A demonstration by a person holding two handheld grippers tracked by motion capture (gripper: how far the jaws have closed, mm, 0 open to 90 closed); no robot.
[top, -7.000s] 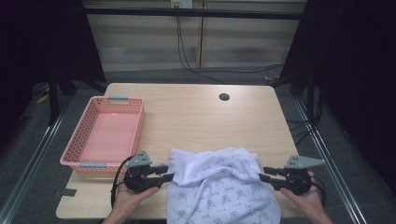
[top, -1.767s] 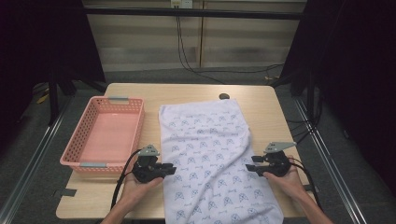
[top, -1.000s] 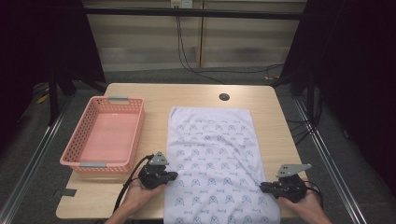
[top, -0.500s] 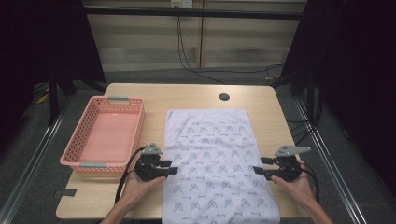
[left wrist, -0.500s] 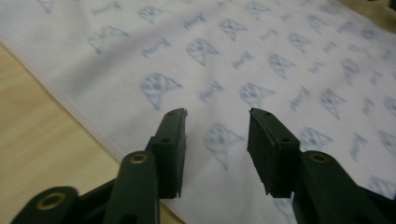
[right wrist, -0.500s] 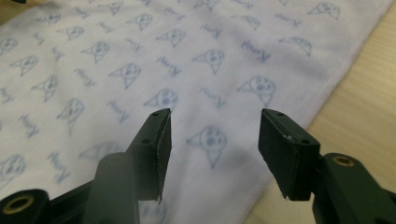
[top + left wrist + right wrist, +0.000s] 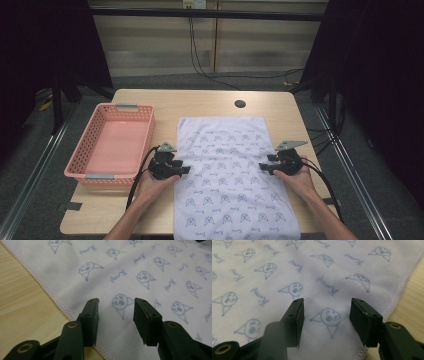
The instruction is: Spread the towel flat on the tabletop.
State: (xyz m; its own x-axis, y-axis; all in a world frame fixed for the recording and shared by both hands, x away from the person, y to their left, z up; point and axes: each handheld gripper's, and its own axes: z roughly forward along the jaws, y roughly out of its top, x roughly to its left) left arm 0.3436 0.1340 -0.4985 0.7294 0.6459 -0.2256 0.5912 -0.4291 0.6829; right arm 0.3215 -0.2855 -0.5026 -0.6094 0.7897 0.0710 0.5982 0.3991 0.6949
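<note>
Cloth (image 7: 230, 175): white with a blue printed pattern, spread flat lengthwise down the middle of the wooden table (image 7: 200, 102), its near end hanging over the front edge.

Left gripper (image 7: 183, 169): held low in the left hand (image 7: 155, 182), forearm coming in from the near edge, jaws pointing inward over the cloth's left hem. Jaws parted, having just opened, nothing clamped between them.

Right gripper (image 7: 262, 167): held in the right hand (image 7: 297, 177), mirrored at the right hem, jaws pointing inward. Jaws likewise just opened, standing apart above the fabric.

Pink basket (image 7: 90, 150): left of the cloth.
</note>
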